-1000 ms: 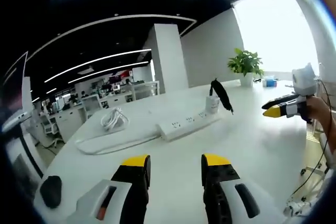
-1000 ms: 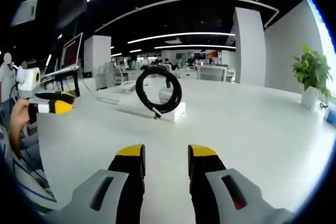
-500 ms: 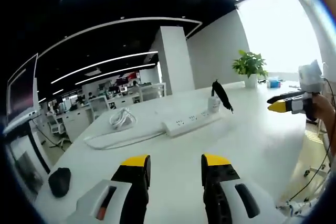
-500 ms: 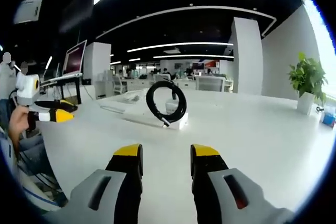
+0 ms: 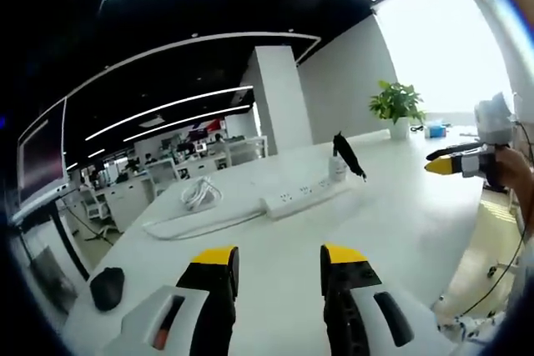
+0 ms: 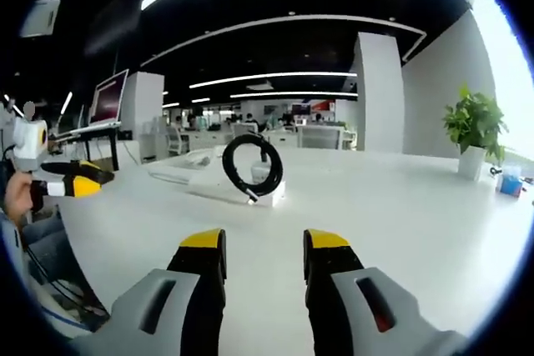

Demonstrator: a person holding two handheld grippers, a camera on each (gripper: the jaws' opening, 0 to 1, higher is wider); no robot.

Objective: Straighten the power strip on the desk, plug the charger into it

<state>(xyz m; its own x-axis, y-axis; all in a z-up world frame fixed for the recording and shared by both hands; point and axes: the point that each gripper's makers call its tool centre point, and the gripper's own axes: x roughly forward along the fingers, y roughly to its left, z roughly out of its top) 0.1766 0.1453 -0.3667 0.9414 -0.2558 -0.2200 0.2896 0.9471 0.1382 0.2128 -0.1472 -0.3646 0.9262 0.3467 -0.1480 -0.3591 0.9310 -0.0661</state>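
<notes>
Left gripper view: left gripper (image 5: 272, 258) at bottom centre, jaws apart, nothing between them, above the bare white desk (image 5: 392, 223). Power strip (image 5: 302, 198) mid-frame, lying at a slant across the desk. White charger (image 5: 337, 167) at the strip's right end, its black cable (image 5: 348, 154) sticking up from it. Loose white cord (image 5: 199, 195) coiled left of the strip. Black mouse (image 5: 107, 288) at lower left. Potted plant (image 5: 397, 106) upper right. Right gripper (image 5: 442, 162) at the right edge; whether its jaws are parted, cannot tell here.

Right gripper view: its jaws stand apart, holding nothing. Black cable forms a loop above the strip, centre frame. Monitor (image 6: 107, 99) at left.
</notes>
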